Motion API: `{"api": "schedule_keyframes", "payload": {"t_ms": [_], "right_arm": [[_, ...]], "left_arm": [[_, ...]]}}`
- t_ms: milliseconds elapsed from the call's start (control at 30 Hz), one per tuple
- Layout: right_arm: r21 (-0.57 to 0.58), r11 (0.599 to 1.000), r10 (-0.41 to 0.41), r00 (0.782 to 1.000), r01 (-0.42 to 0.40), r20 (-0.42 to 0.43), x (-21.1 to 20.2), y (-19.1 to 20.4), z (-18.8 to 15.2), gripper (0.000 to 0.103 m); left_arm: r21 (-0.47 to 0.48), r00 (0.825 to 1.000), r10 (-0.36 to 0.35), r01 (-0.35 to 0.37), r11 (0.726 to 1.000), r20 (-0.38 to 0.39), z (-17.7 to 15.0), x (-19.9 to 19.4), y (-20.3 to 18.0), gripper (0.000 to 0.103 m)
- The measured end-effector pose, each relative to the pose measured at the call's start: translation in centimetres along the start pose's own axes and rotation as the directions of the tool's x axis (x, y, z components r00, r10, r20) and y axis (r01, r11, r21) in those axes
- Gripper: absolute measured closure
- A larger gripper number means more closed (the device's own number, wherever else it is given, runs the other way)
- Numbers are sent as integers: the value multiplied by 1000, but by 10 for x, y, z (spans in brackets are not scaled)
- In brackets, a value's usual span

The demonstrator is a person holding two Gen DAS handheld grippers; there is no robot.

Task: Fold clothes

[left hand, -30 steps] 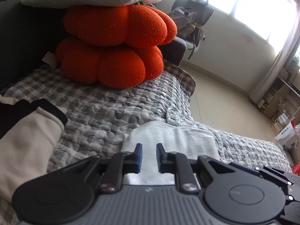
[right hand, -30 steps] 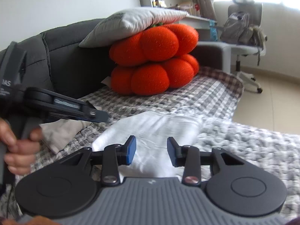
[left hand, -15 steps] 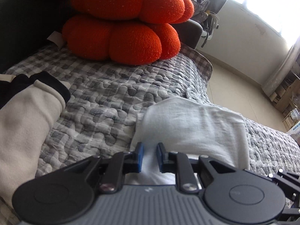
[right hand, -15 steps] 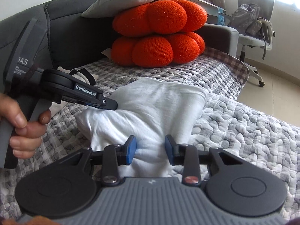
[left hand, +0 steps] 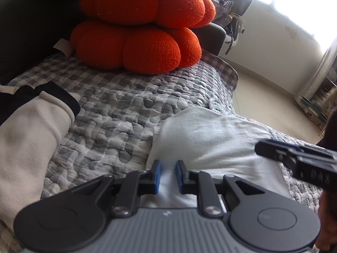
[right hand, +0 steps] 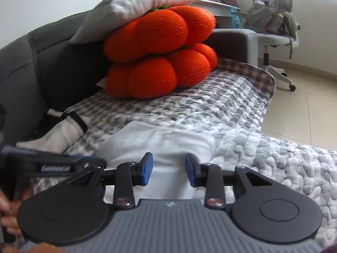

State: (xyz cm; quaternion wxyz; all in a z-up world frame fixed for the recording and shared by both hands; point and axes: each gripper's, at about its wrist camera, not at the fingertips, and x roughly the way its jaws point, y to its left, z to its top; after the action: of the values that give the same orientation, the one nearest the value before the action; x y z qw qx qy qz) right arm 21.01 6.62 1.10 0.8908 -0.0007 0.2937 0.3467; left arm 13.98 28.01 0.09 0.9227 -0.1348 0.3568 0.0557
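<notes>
Since a second ago both grippers have come down closer to the white cloth (left hand: pixel 212 135), which now fills the space ahead of them, and the right gripper (right hand: pixel 169 169) has slid sideways until its dark side edges into the left camera's view.

That white cloth is a soft, thick, folded piece with rounded, puffy edges. It lies on the quilted blanket (left hand: pixel 118 109), a bumpy, pebbled cover in grey and white checks spread over the dark grey sofa (right hand: pixel 27 63).

On the left gripper (left hand: pixel 167 176) the blue pads stand only a narrow slot apart, with white fabric showing in the gap; whether they actually pinch it I cannot quite tell from this angle, though they look just clear of it. The right gripper's jaws sit wider apart and are drawing in slightly, with the near part of the cloth between them and not visibly pressed.

At the back, two fuzzy orange pumpkin-shaped cushions (right hand: pixel 160 57) are stacked one on the other, and a flat pale pillow (right hand: pixel 130 6) is tilted across the top. A cream fleece garment (left hand: pixel 27 139) with a black cuff lies on the blanket to the left, well apart from the white cloth. An office chair (right hand: pixel 271 23) with bags piled on it stands on the tiled floor beyond.
</notes>
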Motion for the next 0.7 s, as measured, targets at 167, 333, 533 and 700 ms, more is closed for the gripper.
{"api": "schedule_keyframes", "payload": {"t_ms": [167, 333, 533, 700], "right_arm": [[-13, 992, -125, 992, 125, -17, 19, -6, 4, 66], [46, 994, -103, 994, 102, 20, -6, -4, -7, 62], [41, 997, -68, 996, 66, 54, -36, 11, -24, 62], [-2, 999, -51, 998, 51, 41, -45, 28, -34, 61]], "left_arm": [[12, 1000, 1, -1, 1000, 0, 2, -2, 0, 85], [-21, 1000, -7, 7, 1000, 14, 16, -8, 5, 78], [-32, 999, -21, 23, 999, 50, 36, -6, -2, 76], [-28, 999, 31, -31, 999, -26, 36, 16, -11, 72]]}}
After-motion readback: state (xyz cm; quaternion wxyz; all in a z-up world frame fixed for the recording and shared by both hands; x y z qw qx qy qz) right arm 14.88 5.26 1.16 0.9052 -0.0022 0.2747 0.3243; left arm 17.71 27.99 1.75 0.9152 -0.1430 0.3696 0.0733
